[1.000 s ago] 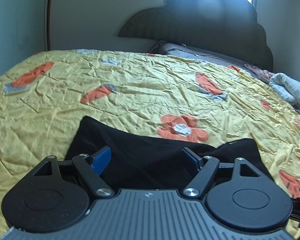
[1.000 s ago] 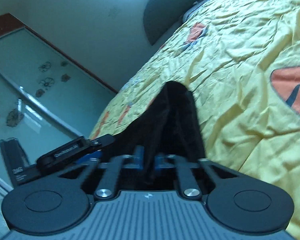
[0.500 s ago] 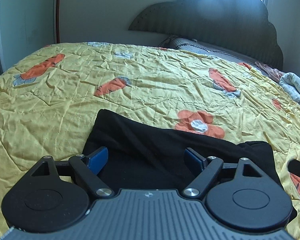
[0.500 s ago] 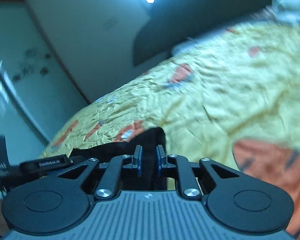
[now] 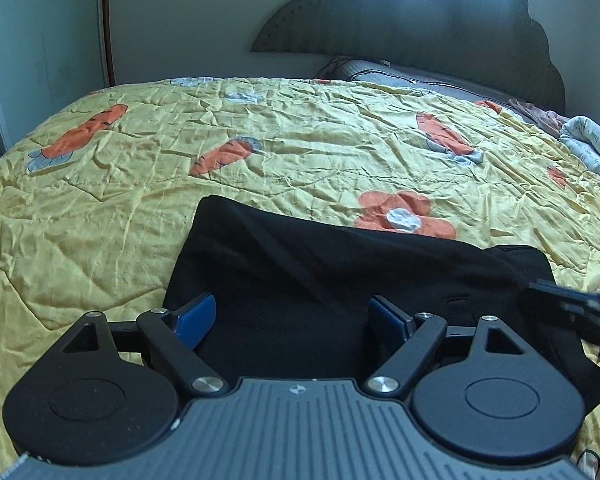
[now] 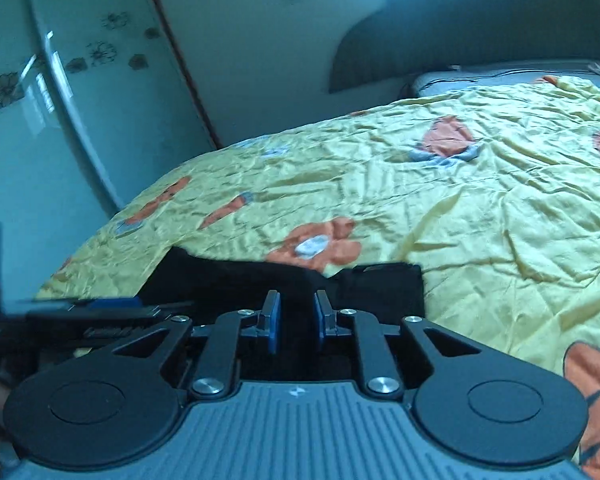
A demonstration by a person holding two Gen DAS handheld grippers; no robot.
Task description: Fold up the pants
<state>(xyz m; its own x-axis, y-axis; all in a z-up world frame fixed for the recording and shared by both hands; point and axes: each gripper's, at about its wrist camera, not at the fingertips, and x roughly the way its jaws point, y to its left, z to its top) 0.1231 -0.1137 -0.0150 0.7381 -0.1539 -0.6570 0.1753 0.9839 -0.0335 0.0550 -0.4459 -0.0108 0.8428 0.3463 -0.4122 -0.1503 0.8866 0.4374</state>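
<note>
The black pants (image 5: 340, 264) lie folded in a flat bundle on the yellow bedspread (image 5: 260, 128), right in front of both grippers. My left gripper (image 5: 292, 316) is open wide, its blue pads over the near part of the pants, holding nothing. My right gripper (image 6: 296, 320) is partly open with a narrow gap between its blue pads, just above the pants (image 6: 268, 280), empty. The right gripper's finger shows at the right edge of the left wrist view (image 5: 572, 304). The left gripper shows at the left of the right wrist view (image 6: 100, 320).
A dark headboard (image 5: 420, 20) and grey pillow (image 5: 400, 76) are at the far end. Crumpled light bedding (image 5: 592, 148) lies at the far right. A glossy wardrobe door (image 6: 80, 100) stands to the left of the bed.
My right gripper has let go of the pants, opened a little and levelled out. The pants now lie flat on the bed. My left gripper stayed open and drew back slightly.
</note>
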